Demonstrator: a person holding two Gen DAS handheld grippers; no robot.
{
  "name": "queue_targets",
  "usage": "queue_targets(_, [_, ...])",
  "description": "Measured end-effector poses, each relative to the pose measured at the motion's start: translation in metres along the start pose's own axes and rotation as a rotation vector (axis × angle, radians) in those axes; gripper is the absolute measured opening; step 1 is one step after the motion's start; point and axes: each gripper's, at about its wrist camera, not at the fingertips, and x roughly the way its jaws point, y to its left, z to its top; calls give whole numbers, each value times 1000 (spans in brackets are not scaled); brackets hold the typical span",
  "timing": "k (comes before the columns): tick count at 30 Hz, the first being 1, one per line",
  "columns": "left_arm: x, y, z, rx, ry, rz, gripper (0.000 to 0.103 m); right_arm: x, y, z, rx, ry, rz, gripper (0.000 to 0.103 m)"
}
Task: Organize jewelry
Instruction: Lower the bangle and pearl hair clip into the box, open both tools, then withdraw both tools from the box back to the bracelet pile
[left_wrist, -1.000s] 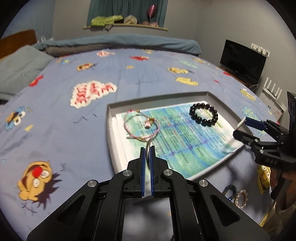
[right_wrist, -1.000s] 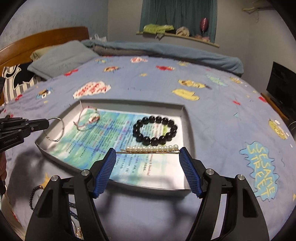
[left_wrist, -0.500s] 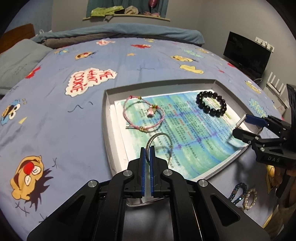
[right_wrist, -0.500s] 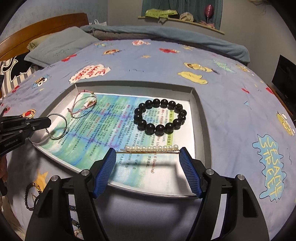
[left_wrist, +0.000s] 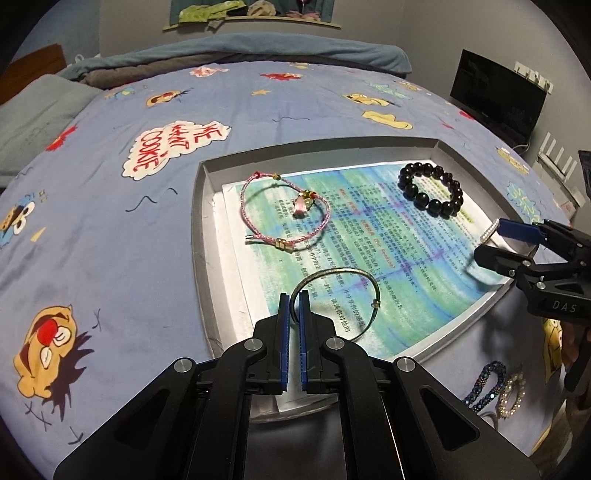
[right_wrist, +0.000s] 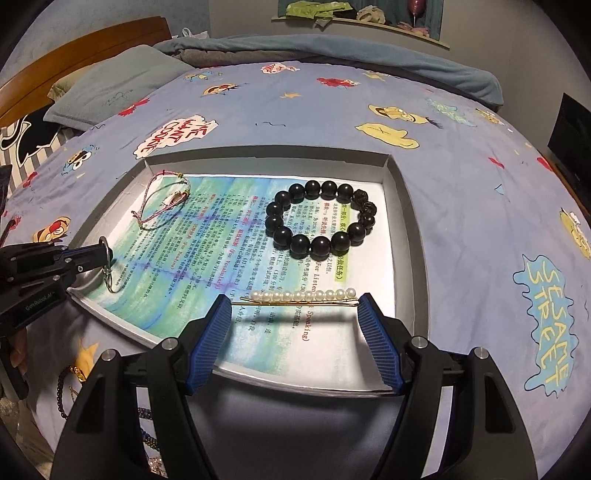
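Observation:
A shallow grey tray (left_wrist: 197, 236) lined with a printed sheet lies on the blue cartoon bedspread. My left gripper (left_wrist: 294, 295) is shut on a thin silver bangle (left_wrist: 334, 270), which hangs low over the sheet at the tray's near left corner. In the tray's back left lies a pink cord bracelet (left_wrist: 303, 204), and a black bead bracelet (left_wrist: 421, 199) lies at the back right. My right gripper (right_wrist: 294, 301) grips a pearl hairpin (right_wrist: 303, 295) end to end between its wide-set pads, just above the sheet in front of the black bead bracelet (right_wrist: 299, 246). The left gripper (right_wrist: 101, 254) shows at the tray's left edge.
Several loose bead bracelets (left_wrist: 487, 384) lie on the bedspread in front of the tray, with a dark bead strand (right_wrist: 64, 384) beside them. A grey pillow (right_wrist: 110, 92) and a wooden headboard are at the far left. A dark screen (left_wrist: 498, 99) stands beyond the bed's right side.
Both grippers have sunk toward the tray. The bangle has come down from beside the pink cord bracelet to the near left corner. The hairpin now hangs lower over the sheet.

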Motion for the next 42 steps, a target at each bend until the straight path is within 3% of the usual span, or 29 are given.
queue_targets(14, [3,-2,-1,16,7,23,5,-1,-3,-1,3,-3,1,72])
queue_targets(18, [-5,-3,-1,17,-14,29,6,-9,-2,-2,4,-32,3,80])
queue_targets(19, [-7,-3,0,21,-22,37,13,-12,-2,-2,4,-44,3,81])
queue_targets(20, [-11,-3,0,23,-33,47,30,-16,-3,-2,5,-55,1,81])
queue_targets(27, [-35,-1,-1,22,-88,71,42,-37,-11,-7,43,-107,0,98])
queue_targets(30, [-44,-1,-3,22,-109,83,57,-43,-11,-10,56,-120,3,98])
queue_targets(32, [-51,-1,-5,21,-127,103,73,-47,-12,-12,66,-129,11,98])
queue_targets(42, [-74,4,-16,-14,-158,130,88,-82,-12,-27,91,-210,5,98])
